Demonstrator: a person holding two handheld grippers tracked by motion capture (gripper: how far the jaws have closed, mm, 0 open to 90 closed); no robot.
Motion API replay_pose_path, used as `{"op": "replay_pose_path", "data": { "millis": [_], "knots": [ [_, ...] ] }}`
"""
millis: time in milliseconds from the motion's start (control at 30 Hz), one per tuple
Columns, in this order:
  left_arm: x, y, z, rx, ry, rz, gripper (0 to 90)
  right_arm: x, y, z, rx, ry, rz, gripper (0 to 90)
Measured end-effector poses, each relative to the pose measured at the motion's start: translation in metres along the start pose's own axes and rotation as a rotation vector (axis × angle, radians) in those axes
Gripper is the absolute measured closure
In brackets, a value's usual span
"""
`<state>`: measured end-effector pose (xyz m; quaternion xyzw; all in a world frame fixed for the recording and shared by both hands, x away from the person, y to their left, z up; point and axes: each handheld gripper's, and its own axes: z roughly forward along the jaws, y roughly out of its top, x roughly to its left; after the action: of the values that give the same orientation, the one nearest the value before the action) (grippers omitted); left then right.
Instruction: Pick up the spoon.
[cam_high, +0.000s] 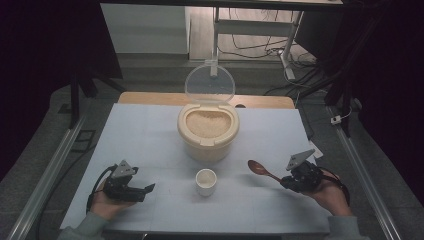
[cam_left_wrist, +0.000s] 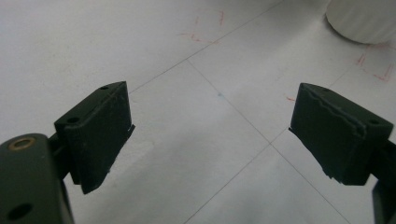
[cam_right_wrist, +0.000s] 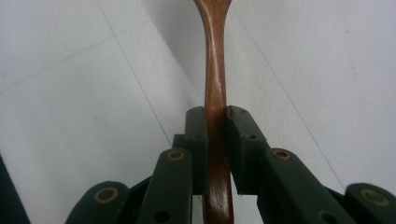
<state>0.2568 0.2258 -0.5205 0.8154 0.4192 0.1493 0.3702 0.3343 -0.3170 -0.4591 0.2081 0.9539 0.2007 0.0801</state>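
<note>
- Left tongs (cam_high: 149, 188) rest spread and empty on the counter (cam_high: 150, 130).
- Cup (cam_high: 206, 181) stands mid-counter, in front of the open rice bin (cam_high: 208, 131).
- Right tongs (cam_right_wrist: 215, 122) pinch the wooden spoon (cam_high: 264, 171) by its handle end, just above the counter; bowl points up-left toward the bin. That end grip could let it twist and spill rice.
</note>
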Motion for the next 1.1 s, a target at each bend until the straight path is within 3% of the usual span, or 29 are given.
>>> {"op": "replay_pose_path", "data": {
  "millis": [300,700,1100],
  "knots": [
    [0.000,0.000,0.000,0.004,0.001,0.001,12.3,0.006,0.008,-0.007,-0.049,0.004,-0.029,78.1],
    [0.000,0.000,0.000,0.003,0.001,0.000,12.3,0.028,0.037,-0.015,-0.127,0.025,-0.117,78.1],
    [0.000,0.000,0.001,0.007,0.002,0.001,12.3,0.042,0.058,-0.007,-0.141,0.053,-0.180,78.1]
  ]
}}
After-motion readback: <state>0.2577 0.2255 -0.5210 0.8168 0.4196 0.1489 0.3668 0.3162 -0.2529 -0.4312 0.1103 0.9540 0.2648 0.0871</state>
